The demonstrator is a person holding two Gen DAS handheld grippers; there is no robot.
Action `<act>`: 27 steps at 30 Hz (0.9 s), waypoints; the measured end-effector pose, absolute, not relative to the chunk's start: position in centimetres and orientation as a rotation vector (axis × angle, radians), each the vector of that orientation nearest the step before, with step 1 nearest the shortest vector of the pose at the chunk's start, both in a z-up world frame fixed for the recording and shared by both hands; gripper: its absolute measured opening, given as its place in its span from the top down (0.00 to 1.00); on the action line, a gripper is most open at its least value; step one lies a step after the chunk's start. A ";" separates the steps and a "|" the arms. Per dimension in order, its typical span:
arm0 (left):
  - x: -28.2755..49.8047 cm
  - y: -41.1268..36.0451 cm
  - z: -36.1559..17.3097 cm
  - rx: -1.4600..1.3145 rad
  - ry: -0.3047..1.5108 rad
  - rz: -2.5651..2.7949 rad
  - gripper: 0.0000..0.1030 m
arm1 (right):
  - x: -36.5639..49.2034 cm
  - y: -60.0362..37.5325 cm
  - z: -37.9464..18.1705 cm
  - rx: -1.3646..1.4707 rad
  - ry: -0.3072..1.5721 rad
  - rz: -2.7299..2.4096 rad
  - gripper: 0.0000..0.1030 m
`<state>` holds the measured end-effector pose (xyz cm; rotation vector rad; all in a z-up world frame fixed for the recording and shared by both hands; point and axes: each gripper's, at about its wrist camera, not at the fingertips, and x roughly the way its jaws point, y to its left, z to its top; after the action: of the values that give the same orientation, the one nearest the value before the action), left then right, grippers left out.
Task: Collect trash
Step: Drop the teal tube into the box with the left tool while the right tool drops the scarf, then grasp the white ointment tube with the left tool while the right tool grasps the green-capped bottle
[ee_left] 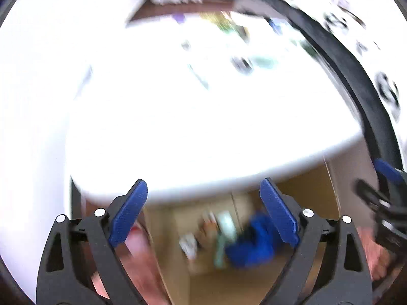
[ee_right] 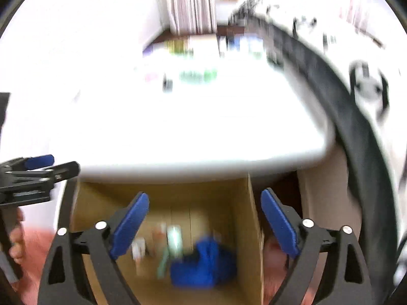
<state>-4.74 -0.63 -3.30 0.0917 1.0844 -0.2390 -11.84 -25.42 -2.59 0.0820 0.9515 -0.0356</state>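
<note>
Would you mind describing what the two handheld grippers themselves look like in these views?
Both are alike: the left gripper and right gripper have black, cut-out linkage arms joined by round silver pins. Each finger ends in a ribbed blue pad. From the side, the left gripper shows a black body. No cables or markings are discernible; blur hides finer detail.

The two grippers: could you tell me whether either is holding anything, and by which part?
Nothing is held. The left gripper and the right gripper both have open, empty jaws above the cardboard box.

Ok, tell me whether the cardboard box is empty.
Not empty. The cardboard box stands open under the table edge and holds a crumpled blue item plus blurred pale scraps; what they are, cannot tell.
</note>
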 end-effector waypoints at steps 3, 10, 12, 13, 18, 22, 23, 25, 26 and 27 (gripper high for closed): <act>1.8 -2.4 -3.8 0.093 1.067 -0.164 0.15 | -6.0 -26.3 -0.5 0.085 0.861 -0.059 0.06; 13.0 -6.0 -9.7 0.114 1.178 -0.041 0.37 | 5.3 -29.2 -2.0 0.201 0.867 -0.149 0.06; 13.1 -6.9 -9.4 0.129 1.150 -0.086 0.74 | 6.7 -29.6 -2.6 0.191 0.871 -0.167 0.06; 12.8 -7.2 -9.1 0.133 1.141 -0.092 0.79 | 7.3 -29.9 -2.9 0.190 0.876 -0.171 0.06; 10.9 -5.4 -7.9 0.034 1.118 -0.125 0.80 | 7.2 -30.8 -3.3 0.219 0.874 -0.184 0.06; 6.3 -3.0 -4.1 -0.013 1.028 -0.143 0.80 | 6.4 -30.8 -2.9 0.252 0.866 -0.185 0.06; 5.3 -2.5 -3.2 -0.012 1.004 -0.136 0.80 | 6.4 -30.8 -2.9 0.268 0.867 -0.187 0.06; 2.8 -1.2 -1.3 -0.019 0.946 -0.124 0.80 | 6.7 -30.6 -3.1 0.340 0.881 -0.183 0.06; 1.4 -0.4 -0.2 -0.030 0.909 -0.115 0.80 | 7.0 -30.3 -3.3 0.400 0.900 -0.176 0.06; 0.2 0.3 0.7 -0.045 0.877 -0.105 0.80 | 7.3 -30.1 -3.5 0.438 0.914 -0.173 0.06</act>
<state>0.18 0.33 0.73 -0.0454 0.8771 -0.1049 7.31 -30.13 -3.52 0.4381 0.9138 -0.1733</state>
